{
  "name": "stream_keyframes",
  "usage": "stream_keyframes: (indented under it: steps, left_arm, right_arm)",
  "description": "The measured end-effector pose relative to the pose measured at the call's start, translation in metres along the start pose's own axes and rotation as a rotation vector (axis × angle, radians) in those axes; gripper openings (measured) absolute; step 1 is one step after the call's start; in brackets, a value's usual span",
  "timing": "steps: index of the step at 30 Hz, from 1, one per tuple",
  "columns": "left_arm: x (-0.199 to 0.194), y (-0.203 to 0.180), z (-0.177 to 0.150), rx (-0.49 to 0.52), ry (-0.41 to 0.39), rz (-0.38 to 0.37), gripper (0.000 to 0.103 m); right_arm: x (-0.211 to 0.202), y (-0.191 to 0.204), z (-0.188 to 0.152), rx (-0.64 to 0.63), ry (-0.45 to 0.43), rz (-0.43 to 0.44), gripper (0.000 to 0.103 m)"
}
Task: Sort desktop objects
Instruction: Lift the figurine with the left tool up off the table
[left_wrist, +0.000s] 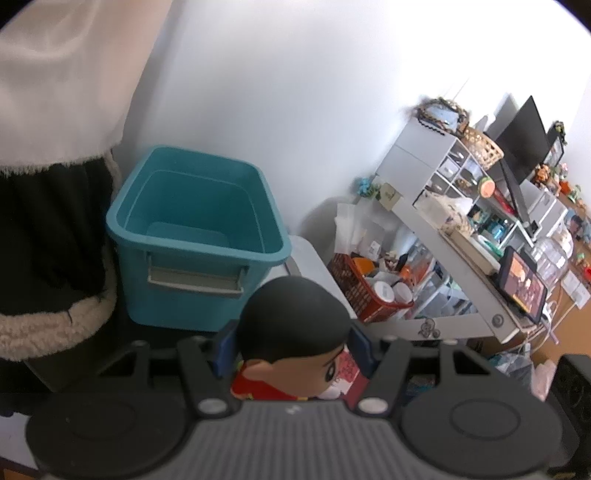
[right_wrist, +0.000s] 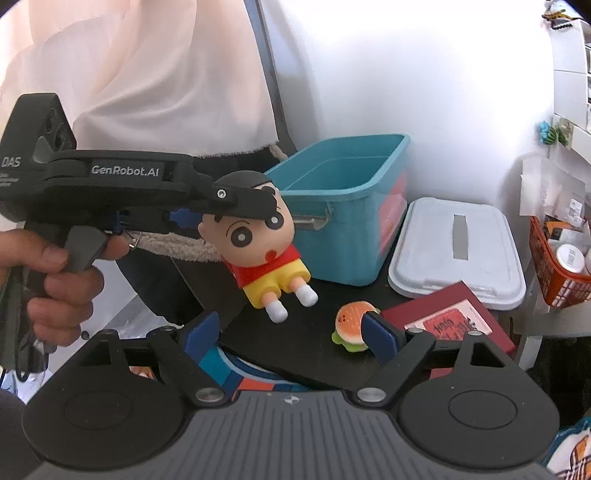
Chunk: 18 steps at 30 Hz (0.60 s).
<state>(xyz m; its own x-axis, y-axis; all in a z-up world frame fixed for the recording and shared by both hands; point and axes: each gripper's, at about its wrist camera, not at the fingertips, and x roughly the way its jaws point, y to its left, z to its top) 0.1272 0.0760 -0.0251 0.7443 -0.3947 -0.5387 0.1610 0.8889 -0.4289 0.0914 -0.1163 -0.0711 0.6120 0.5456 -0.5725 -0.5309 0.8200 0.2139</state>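
Right wrist view: "GenRobot.AI" marks the left gripper (right_wrist: 255, 206) clamping the cartoon boy figurine (right_wrist: 266, 243); right gripper (right_wrist: 291, 332) gapes empty.

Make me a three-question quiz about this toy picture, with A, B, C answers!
1. Where is the burger toy?
A. in the bin
B. on the black desk
C. on the white lid

2. What colour is the bin?
A. teal
B. red
C. yellow

3. What is the left claw doing?
A. hanging open
B. gripping the doll's head
C. gripping the book

Answers: 1 B, it lies on the desk beside the right claw; 2 A, its walls are teal; 3 B, the doll hangs from it by its head.
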Motion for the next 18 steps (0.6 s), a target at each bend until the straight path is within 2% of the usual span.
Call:
stream_keyframes:
  steps: [4, 9, 18]
  left_arm:
    - [0.001, 0.002, 0.001, -0.011, -0.007, 0.014, 0.064]
    - [-0.001, 0.002, 0.001, 0.004, -0.026, 0.004, 0.064]
    - [-0.003, 0.001, 0.007, 0.002, -0.053, 0.001, 0.064]
  right_arm:
    - [-0.006, -0.005, -0.007, 0.017, -0.006, -0.046, 0.088]
    - [-0.005, -0.018, -0.007, 0.07, -0.015, -0.062, 0.088]
    - [0.001, -0.034, -0.012, 0.14, -0.082, -0.108, 0.088]
